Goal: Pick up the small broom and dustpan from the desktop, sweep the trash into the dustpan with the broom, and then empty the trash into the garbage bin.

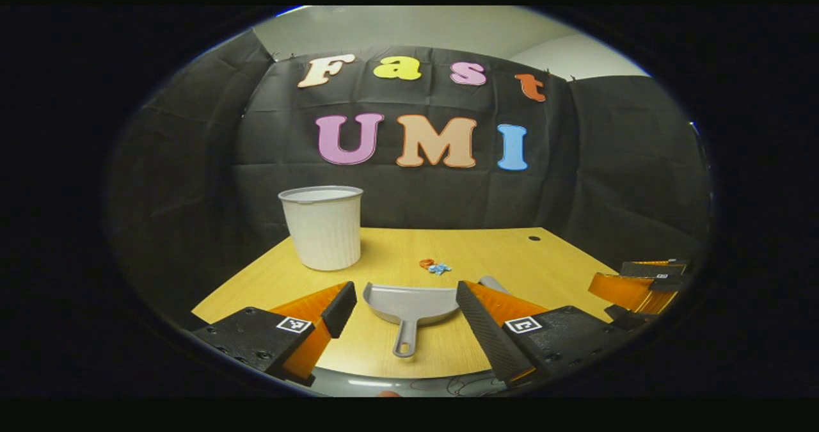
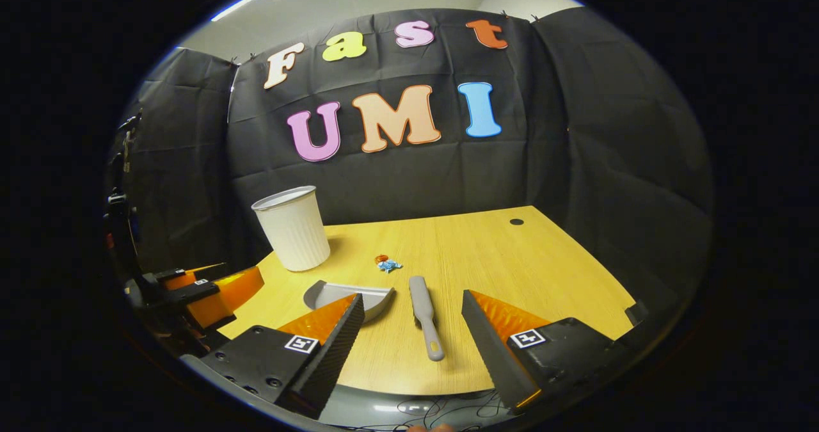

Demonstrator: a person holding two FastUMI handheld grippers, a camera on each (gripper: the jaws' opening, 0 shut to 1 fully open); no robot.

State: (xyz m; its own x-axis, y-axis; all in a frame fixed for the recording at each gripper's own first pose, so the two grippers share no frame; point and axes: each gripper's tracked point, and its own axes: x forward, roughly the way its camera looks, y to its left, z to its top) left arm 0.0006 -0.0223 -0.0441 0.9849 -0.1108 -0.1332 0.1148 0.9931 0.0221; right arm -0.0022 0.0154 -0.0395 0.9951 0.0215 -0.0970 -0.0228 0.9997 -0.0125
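Nearest in the left gripper view, the left gripper [image 1: 403, 310] has its two fingers spread wide and holds nothing; they hang over the near edge of the tabletop [image 1: 499, 253]. Between those fingers lies the grey dustpan [image 1: 409, 304], flat on the wood close to the near edge. Its long axis runs near to far: the short handle points back toward the near edge, and the wide scoop lies toward the far edge. The right finger of this gripper covers the dustpan's right corner. Just behind that finger a grey tip of the small broom [image 1: 494, 284] peeks out; the rest is hidden.

The right gripper [image 2: 413, 317], in the right gripper view, is likewise spread apart and empty, above the near edge. The broom lies between its fingers, touching neither, its long axis also running near to far, with the narrow rounded end toward the near edge and the broader end toward the far edge. Whether bristles face down cannot be made out. The dustpan sits just left of the broom, partly covered by a finger.

Farther in, near the middle of the tabletop, sits the trash [image 1: 436, 266]: small orange and blue scraps, too small to identify. Beyond it, by the far left corner, the white ribbed garbage bin [image 1: 323, 227] stands upright. A small dark hole [image 1: 533, 238] marks the far right corner.
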